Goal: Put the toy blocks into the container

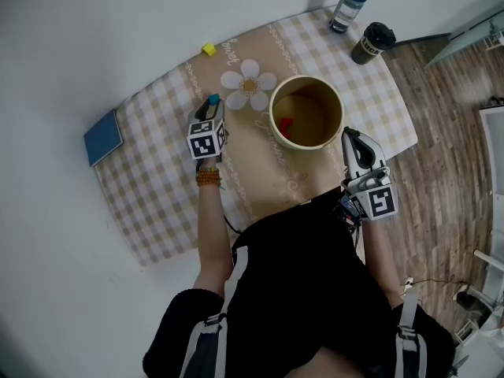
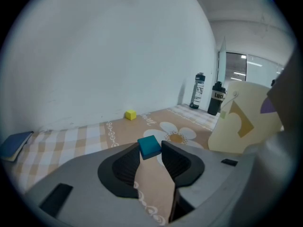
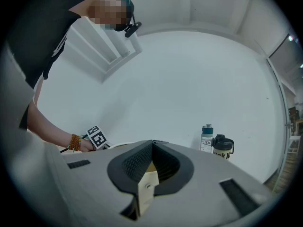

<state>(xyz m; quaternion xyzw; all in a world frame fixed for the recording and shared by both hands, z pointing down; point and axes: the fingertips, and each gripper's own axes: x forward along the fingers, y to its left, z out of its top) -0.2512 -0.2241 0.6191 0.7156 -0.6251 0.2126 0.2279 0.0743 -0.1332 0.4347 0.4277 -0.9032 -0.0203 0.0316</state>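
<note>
Checked-cloth table [image 1: 157, 199]: left hand-held gripper [image 1: 213, 104] grasping teal block [image 2: 149, 146] left of container [image 1: 275, 110]; right hand-held gripper [image 1: 348, 134] clenched on container's right rim.

The head camera sits above the person and looks steeply down on the whole checked cloth [image 1: 157, 187], with the round container [image 1: 273, 116] near the middle. The left gripper [image 1: 213, 101] carries a camera low and close to the cloth; it looks along the jaws across the table to the white wall, with the container close at its right. The camera on the right gripper [image 1: 350, 136] looks level toward the same wall. All three views share the clear bottle [image 1: 350, 5] and the black bottle [image 1: 372, 42]. The yellow block [image 1: 209, 50] shows in the head view and the left gripper view.
</note>
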